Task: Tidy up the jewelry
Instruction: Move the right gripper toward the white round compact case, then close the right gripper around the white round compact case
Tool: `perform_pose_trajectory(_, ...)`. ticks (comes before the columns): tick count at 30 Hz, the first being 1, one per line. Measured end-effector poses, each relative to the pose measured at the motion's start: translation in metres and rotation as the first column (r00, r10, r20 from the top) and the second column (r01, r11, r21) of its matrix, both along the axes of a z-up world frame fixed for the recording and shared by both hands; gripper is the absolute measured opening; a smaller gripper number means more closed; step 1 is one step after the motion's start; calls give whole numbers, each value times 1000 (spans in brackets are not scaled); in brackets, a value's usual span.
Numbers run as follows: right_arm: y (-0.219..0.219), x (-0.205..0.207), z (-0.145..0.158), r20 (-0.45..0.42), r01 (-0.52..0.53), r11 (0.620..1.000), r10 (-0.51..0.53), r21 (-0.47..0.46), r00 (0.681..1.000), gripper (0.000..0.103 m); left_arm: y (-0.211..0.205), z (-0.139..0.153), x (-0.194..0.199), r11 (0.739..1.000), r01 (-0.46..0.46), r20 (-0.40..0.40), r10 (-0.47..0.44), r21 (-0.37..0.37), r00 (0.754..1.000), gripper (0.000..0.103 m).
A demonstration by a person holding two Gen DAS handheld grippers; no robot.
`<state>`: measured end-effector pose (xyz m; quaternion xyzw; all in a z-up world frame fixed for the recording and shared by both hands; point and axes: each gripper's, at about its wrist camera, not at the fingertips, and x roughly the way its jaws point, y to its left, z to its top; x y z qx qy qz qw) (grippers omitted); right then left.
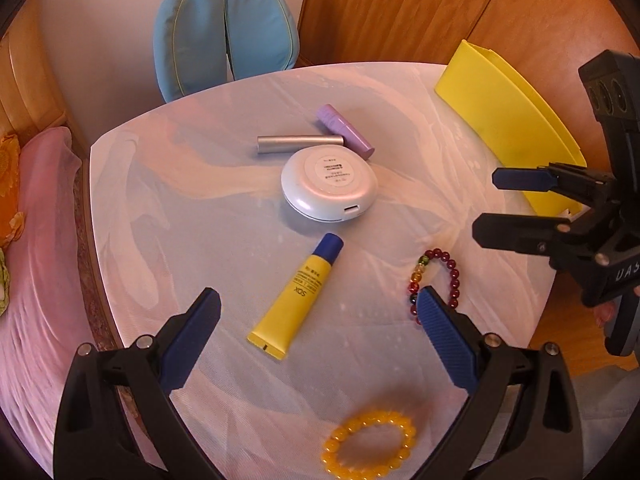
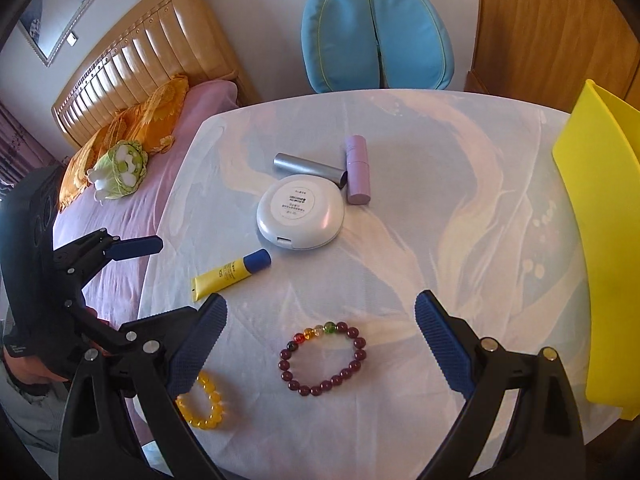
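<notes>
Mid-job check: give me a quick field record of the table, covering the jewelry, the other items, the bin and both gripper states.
jewelry: dark red bead bracelet and yellow bead bracelet, both flat on the table, apart from each other
other items: yellow tube with blue cap, white round compact, silver cylinder, lilac tube
bin: yellow container at the table's right edge
left gripper: open, holding nothing
right gripper: open, above the dark red bracelet
surface: white cloth-covered table

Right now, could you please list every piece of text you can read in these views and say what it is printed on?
"SDX": yellow tube, seen upside down; its smaller print is unreadable.
"UAS", cut off at the frame edge: right gripper body.
White compact: label lines too small to read.
</notes>
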<state>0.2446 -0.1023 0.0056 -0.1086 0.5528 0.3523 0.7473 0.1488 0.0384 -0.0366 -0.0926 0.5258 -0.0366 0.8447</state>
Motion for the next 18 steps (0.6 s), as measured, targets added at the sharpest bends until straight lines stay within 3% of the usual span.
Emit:
perform_pose_trajectory(8,38,25,-36,-73,-15,1000,17,20,997,96,9,-10,27,998,51,-9,-51,35,999,96)
perform_pose_trajectory(18,67,28,-52,-8,-83,994,83,-65,997,96,39,-27,21,1000,9,-25,-9,3,1000,96)
